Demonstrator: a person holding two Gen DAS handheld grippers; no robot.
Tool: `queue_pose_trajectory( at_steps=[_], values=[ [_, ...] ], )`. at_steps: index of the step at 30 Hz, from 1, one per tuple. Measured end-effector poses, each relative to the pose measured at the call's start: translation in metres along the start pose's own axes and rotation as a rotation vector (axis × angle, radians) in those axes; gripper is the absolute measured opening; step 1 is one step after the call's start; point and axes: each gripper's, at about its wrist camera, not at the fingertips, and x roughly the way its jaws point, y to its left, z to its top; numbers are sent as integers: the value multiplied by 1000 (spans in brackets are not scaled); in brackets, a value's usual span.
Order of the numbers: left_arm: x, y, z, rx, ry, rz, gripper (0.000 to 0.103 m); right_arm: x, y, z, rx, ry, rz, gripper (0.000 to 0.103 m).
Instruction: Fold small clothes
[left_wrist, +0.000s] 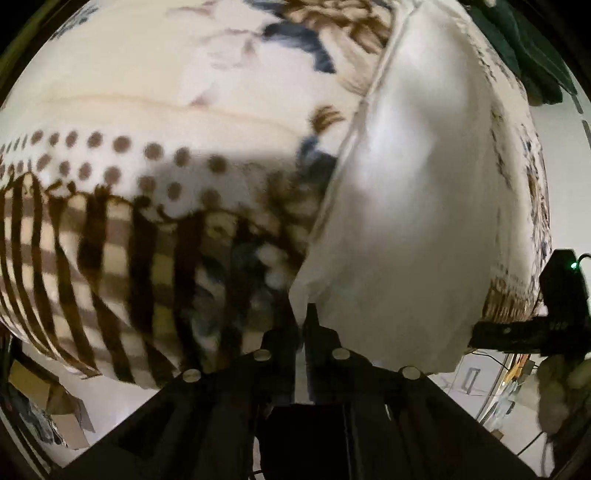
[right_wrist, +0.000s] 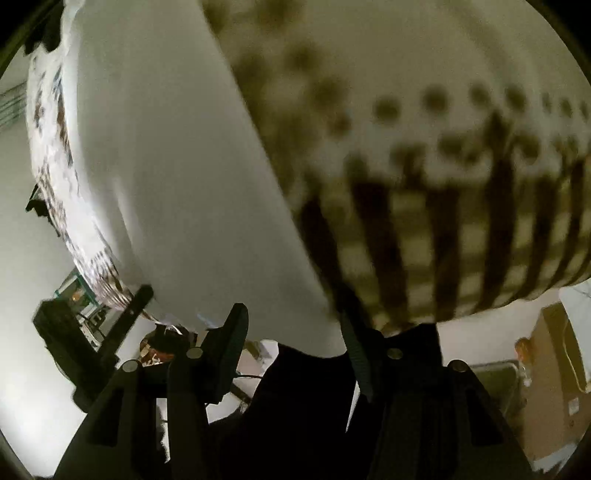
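Left gripper (left_wrist: 308, 325) pinches smooth white garment (left_wrist: 406, 221) over patterned blanket (left_wrist: 110, 129)

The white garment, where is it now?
The white garment lies on the patterned blanket, at its right in the left wrist view and its left in the right wrist view, directly ahead of both grippers.

The garment (left_wrist: 406, 206) is plain white all over, no print. The blanket (left_wrist: 122, 110) under it is cream, with a band of brown dots, then dark brown stripes crossed by tan ones like a check on the near side. Farther off it has navy and brown brushy blotches. Both grippers, left (left_wrist: 304, 325) and right (right_wrist: 295, 328), are black with silver screw heads.
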Motion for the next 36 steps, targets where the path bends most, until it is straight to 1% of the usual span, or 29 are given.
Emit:
queue_pose_trajectory(
  at_steps=[1, 2, 7, 10, 11, 13, 14, 15, 17, 19, 20, 21, 22, 23, 24, 25, 26, 27, 28, 30, 31, 32, 33, 34, 35, 36],
  values=[
    [-5, 0, -4, -21, -10, -28, 2, 1, -2, -5, -2, -20, -20, 23],
    [-8, 0, -6, -40, -12, -49, 2, 3, -1, -8, 2, -36, -35, 2],
    [-33, 7, -26, -163, -48, -179, 1, -15, -11, -26, 2, -121, -39, 2],
    [-37, 17, -38, -231, -41, -243, 1, -27, -19, -33, -15, -128, -45, 1],
    [-36, 21, -40, -243, -39, -250, 1, -35, -25, -33, -20, -128, -55, 1],
    [-30, 24, -44, -243, -30, -241, 1, -39, -34, -31, -18, -126, -62, 1],
    [-27, 25, -45, -228, -24, -223, 1, -49, -48, -28, -18, -123, -71, 1],
    [-19, 23, -45, -215, -20, -209, 1, -49, -50, -26, -23, -121, -83, 1],
    [-5, 19, -44, -164, -7, -167, 2, -60, -63, -7, -24, -101, -83, 1],
    [5, 17, -41, -126, 24, -141, 4, -56, -66, -3, -33, -80, -84, 2],
    [3, 18, -39, -128, 21, -147, 6, -55, -67, 0, -36, -56, -69, 5],
    [-1, 18, -40, -132, 12, -155, 6, -57, -71, 1, -39, -39, -47, 13],
    [-7, 20, -38, -135, -5, -156, 11, -59, -72, 2, -41, -40, -32, 20],
    [-12, 23, -38, -129, -30, -151, 22, -65, -78, 2, -46, -46, -5, 39],
    [-14, 26, -38, -120, -49, -155, 31, -67, -82, 2, -47, -51, 12, 53],
    [-11, 28, -38, -118, -56, -163, 53, -69, -86, 3, -44, -57, 29, 55],
    [-7, 30, -36, -121, -59, -169, 60, -70, -92, 7, -39, -52, 53, 55],
    [2, 32, -33, -125, -47, -203, 60, -68, -96, 10, -35, -40, 72, 55],
    [12, 32, -31, -123, -24, -227, 60, -67, -108, 13, -29, -26, 87, 55],
    [28, 23, -27, -102, -1, -235, 60, -59, -113, 21, -18, -20, 107, 55],
    [33, 14, -26, -76, -1, -229, 59, -58, -113, 23, -26, -18, 110, 55],
    [35, 6, -27, -52, -7, -196, 55, -58, -112, 24, -39, -32, 108, 54],
    [35, -1, -28, -32, -15, -167, 47, -59, -112, 22, -44, -46, 102, 41],
    [36, -8, -30, -4, -16, -137, 13, -60, -112, 20, -56, -53, 90, 28],
    [36, -15, -30, 7, -14, -126, 6, -60, -113, 17, -64, -52, 91, 8],
    [35, -21, -32, 12, -31, -111, 5, -62, -115, 13, -69, -60, 89, 6]
  ],
)
